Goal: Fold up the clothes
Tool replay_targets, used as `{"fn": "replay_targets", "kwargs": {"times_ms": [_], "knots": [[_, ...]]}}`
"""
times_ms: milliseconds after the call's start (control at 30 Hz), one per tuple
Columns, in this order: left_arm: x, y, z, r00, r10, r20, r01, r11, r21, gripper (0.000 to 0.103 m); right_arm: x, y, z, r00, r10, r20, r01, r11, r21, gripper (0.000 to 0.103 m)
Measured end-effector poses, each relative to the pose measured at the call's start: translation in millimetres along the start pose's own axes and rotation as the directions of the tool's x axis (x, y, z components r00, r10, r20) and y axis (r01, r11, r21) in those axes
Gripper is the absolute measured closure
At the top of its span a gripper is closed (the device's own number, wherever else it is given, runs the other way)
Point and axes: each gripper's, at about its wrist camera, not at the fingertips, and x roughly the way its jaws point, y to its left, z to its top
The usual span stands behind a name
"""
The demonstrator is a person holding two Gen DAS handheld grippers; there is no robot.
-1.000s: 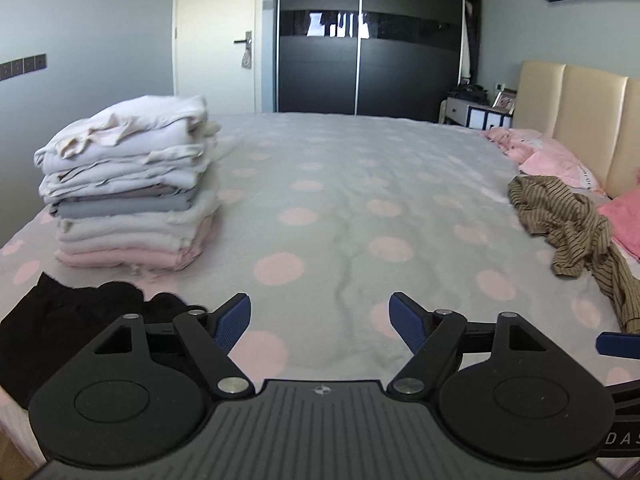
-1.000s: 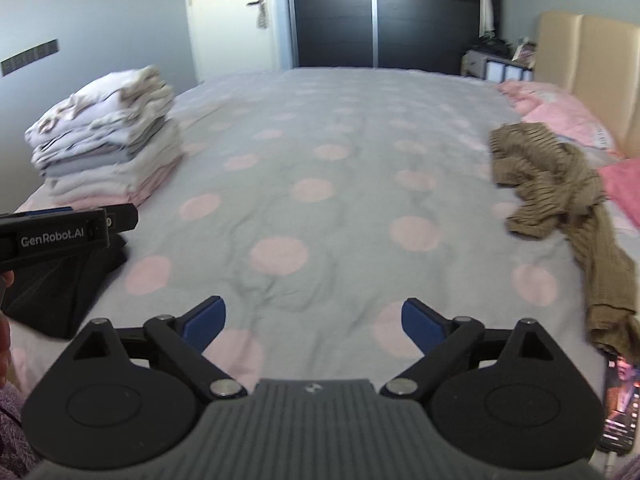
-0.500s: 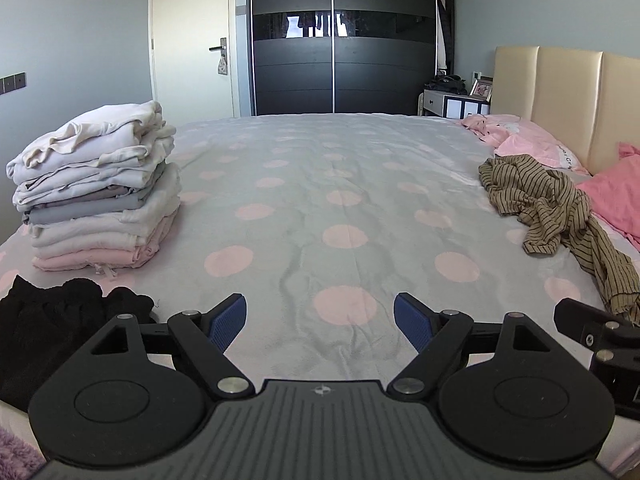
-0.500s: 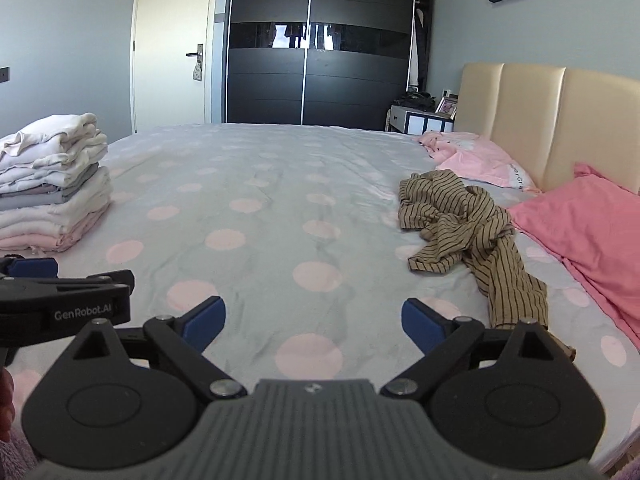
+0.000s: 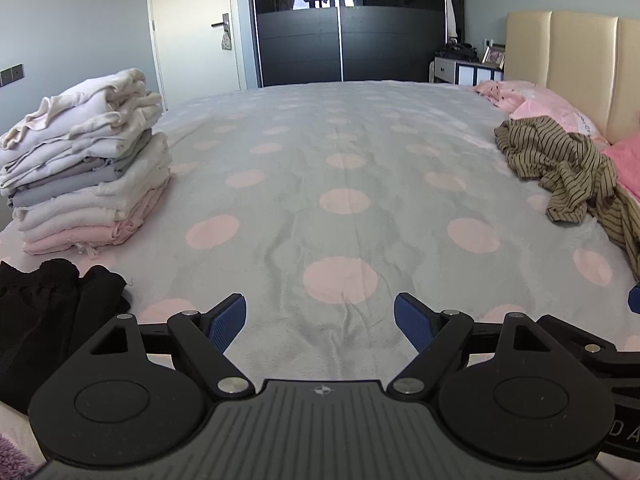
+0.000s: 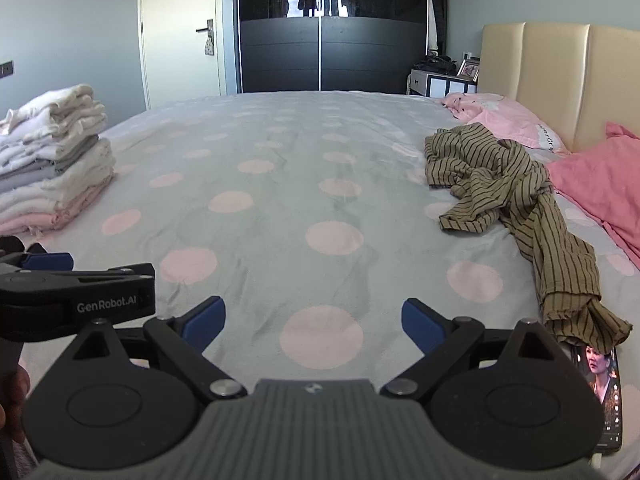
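A crumpled olive shirt with dark stripes [image 6: 508, 196] lies on the right side of the bed, also in the left wrist view [image 5: 568, 172]. A tall stack of folded pale clothes [image 5: 84, 156] stands at the left, also in the right wrist view [image 6: 52, 164]. A black garment [image 5: 44, 308] lies in front of the stack. My left gripper [image 5: 320, 322] is open and empty above the bed's near edge. My right gripper [image 6: 314, 320] is open and empty beside it, to its right. The left gripper's body [image 6: 76, 296] shows at the right view's left edge.
The bed has a grey cover with pink dots [image 5: 340, 200]. Pink pillows [image 6: 600, 184] lie by the beige headboard [image 6: 560, 80] at the right. A phone with a lit screen [image 6: 604, 384] lies at the near right edge. A dark wardrobe [image 5: 344, 20] and a door stand beyond.
Both views have swung about over the second, first to the right, then slightly back left. Both grippers stayed open and empty. The clothes have not moved.
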Motion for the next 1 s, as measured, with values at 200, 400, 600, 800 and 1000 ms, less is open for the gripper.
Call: {"fn": "replay_targets", "kwargs": {"times_ms": [200, 400, 600, 800, 1000], "knots": [[16, 1, -3, 0.998, -0.001, -0.058, 0.001, 1.0, -0.008, 0.022, 18, -2, 1, 0.999, 0.015, -0.034, -0.014, 0.999, 0.031, 0.007], [13, 9, -3, 0.997, 0.025, -0.066, -0.027, 0.999, -0.035, 0.022, 21, 4, 2, 0.999, 0.038, -0.025, -0.037, 0.999, 0.039, 0.007], [6, 14, -2, 0.998, 0.024, -0.059, -0.027, 0.999, -0.047, 0.022, 15, 8, 3, 0.999, 0.037, -0.006, -0.036, 0.999, 0.04, 0.007], [2, 14, -1, 0.998, 0.018, -0.054, -0.02, 0.999, -0.043, 0.022, 8, 10, 3, 0.999, 0.029, 0.015, -0.03, 0.999, 0.028, 0.007], [0, 13, 0, 0.999, 0.02, -0.047, -0.021, 0.999, -0.033, 0.022, 6, 10, 2, 0.999, 0.027, 0.021, -0.028, 0.999, 0.026, 0.007]]}}
